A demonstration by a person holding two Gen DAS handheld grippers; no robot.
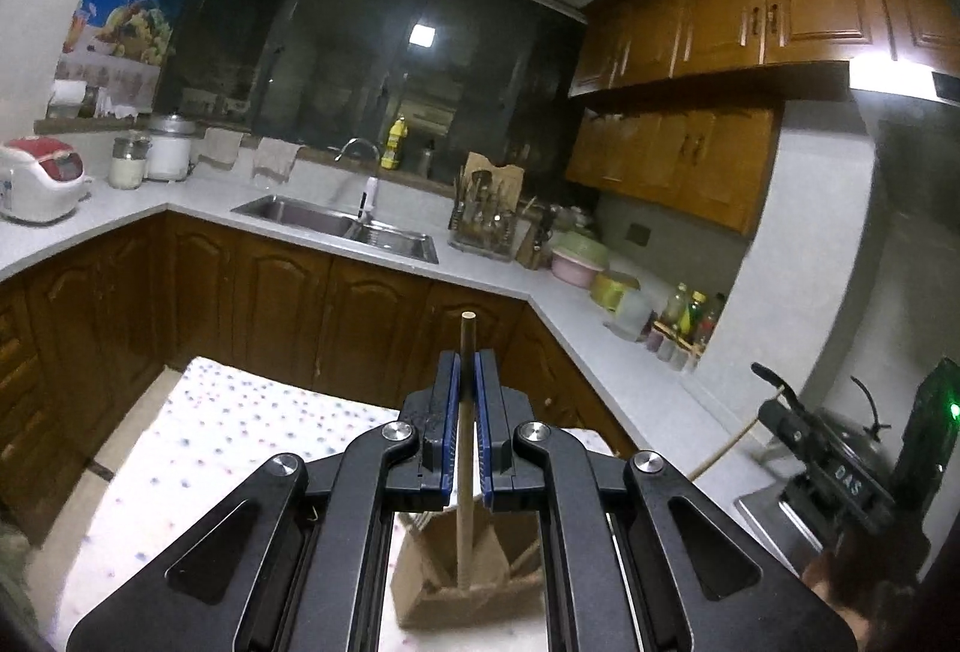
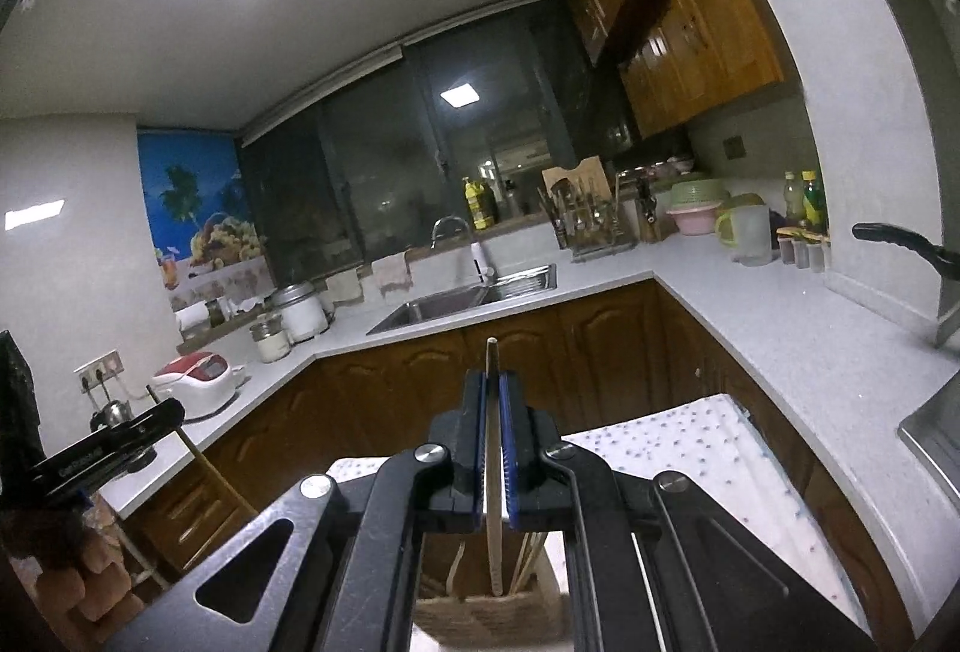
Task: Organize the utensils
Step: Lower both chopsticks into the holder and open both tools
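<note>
Above the brown woven holder [image 2: 492,619], the left gripper [image 1: 467,412] pinches a round wooden stick [image 1: 465,436], the right gripper [image 2: 493,442] a flat pale one [image 2: 493,502]; both seem nearly stowed.

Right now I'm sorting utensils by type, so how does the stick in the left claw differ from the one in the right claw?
The round wooden stick in the left claw is a thick dowel with a blunt circular end; the pale flat stick in the right claw is thinner and narrows toward its tip. The round one is tan, the flat one lighter. Both are clamped upright, lower ends in a brown holder.
</note>
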